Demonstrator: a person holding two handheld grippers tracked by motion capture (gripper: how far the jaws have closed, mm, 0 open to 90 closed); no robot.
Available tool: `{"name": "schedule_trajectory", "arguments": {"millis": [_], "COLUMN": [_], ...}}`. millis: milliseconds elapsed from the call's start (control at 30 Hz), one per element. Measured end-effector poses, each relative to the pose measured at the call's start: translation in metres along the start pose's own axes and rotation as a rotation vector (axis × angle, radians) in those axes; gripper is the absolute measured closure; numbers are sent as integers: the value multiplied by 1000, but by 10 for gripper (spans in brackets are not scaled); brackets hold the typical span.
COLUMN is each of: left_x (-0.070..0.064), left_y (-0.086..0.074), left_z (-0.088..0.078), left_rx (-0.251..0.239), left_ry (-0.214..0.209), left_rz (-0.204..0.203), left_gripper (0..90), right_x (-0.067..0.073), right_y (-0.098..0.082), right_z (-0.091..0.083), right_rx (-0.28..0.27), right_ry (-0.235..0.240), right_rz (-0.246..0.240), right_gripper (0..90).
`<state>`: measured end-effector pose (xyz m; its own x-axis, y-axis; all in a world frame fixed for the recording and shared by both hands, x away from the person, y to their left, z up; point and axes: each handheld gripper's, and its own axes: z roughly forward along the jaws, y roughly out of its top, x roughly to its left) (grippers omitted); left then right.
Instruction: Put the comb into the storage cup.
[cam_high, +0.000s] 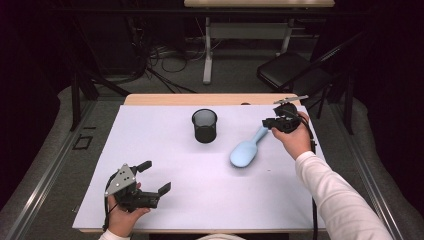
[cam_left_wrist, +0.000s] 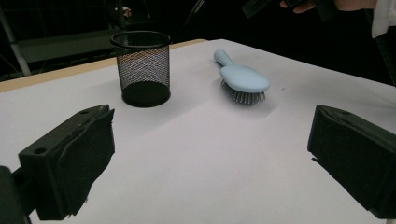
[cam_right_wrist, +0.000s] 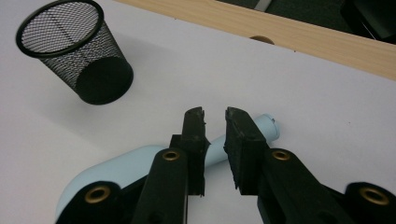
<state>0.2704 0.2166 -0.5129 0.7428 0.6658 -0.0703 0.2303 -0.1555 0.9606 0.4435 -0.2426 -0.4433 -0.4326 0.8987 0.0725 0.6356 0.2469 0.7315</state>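
A light blue hairbrush (cam_high: 245, 152) lies bristles down on the white mat, right of centre, its handle pointing to the far right. A black mesh cup (cam_high: 205, 126) stands upright behind it, empty. My right gripper (cam_high: 267, 122) hovers over the handle end. In the right gripper view its jaws (cam_right_wrist: 215, 114) stand close together with a narrow gap, above the hairbrush (cam_right_wrist: 119, 168) and not pressing on it. My left gripper (cam_high: 156, 176) rests near the front left of the mat. Its jaws (cam_left_wrist: 210, 140) are wide open with nothing between them, facing the cup (cam_left_wrist: 142, 67) and hairbrush (cam_left_wrist: 243, 79).
The white mat (cam_high: 165, 150) covers most of a wooden table, whose bare edge (cam_high: 200, 99) shows at the back. A black chair (cam_high: 287, 67) and a second table's legs (cam_high: 207, 50) stand beyond it on the floor.
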Motion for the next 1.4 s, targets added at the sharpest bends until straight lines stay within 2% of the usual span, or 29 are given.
{"name": "schedule_trajectory", "arguments": {"millis": [100, 367, 633, 933, 1400], "left_x": [1, 1, 2, 2, 2], "left_y": [0, -1, -1, -1, -2], "left_z": [0, 0, 0, 0, 1], "left_rx": [-4, -2, -4, -3, 0], "left_ry": [-4, -3, -6, -6, -7], "left_rz": [-4, -4, -8, -7, -9], "left_gripper": [7, 7, 7, 7, 7], "right_x": [-1, -3, -5, -4, -3], "right_y": [3, 4, 4, 2, -2], "right_z": [9, 23, 39, 52, 72], "right_rx": [15, 0, 8, 34, 54], "right_ry": [-12, -31, -67, -84, -86], "right_rz": [6, 33, 56, 56, 82], "right_gripper": [791, 818, 850, 900, 900]}}
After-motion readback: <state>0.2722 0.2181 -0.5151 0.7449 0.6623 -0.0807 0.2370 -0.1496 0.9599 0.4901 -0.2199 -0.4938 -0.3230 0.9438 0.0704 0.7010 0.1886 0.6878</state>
